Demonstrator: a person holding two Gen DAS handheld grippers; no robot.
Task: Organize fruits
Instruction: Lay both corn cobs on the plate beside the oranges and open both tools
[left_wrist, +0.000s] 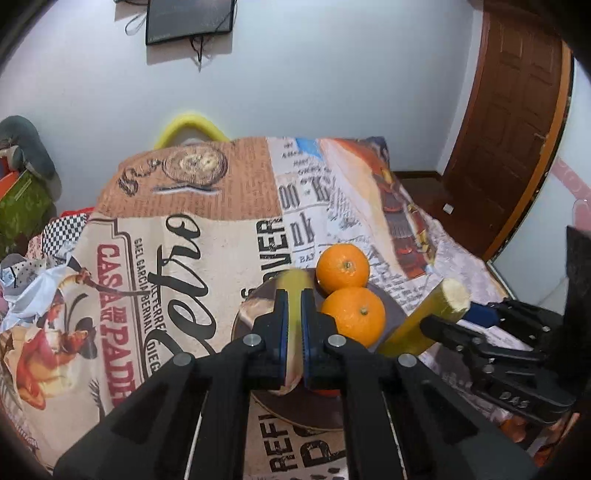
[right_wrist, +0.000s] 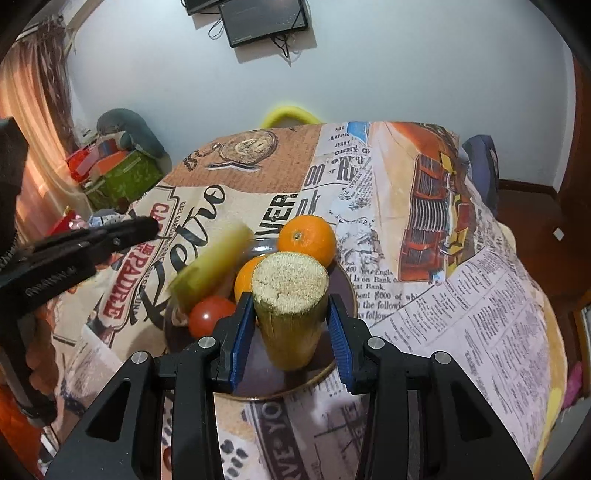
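Observation:
A dark plate (right_wrist: 345, 291) on the printed tablecloth holds two oranges (right_wrist: 306, 240) (right_wrist: 247, 275), a red tomato (right_wrist: 210, 315) and a blurred yellow-green sugarcane piece (right_wrist: 210, 266) that leans across its left side. My left gripper (left_wrist: 293, 295) hovers over the plate with its blue pads almost together; the loose cane piece (left_wrist: 293, 280) shows through the slit beneath them. From the right wrist view, that gripper (right_wrist: 147, 229) is clear of the cane. My right gripper (right_wrist: 290, 297) is shut on a second, thick sugarcane piece (right_wrist: 290, 291), held end-up above the plate's near half.
The plate (left_wrist: 393, 308) sits near the table's front middle. A yellow chair back (right_wrist: 290, 112) rises behind the far edge. Boxes and clothes (right_wrist: 122, 173) are piled to the left, and a wooden door (left_wrist: 517, 129) stands at the right.

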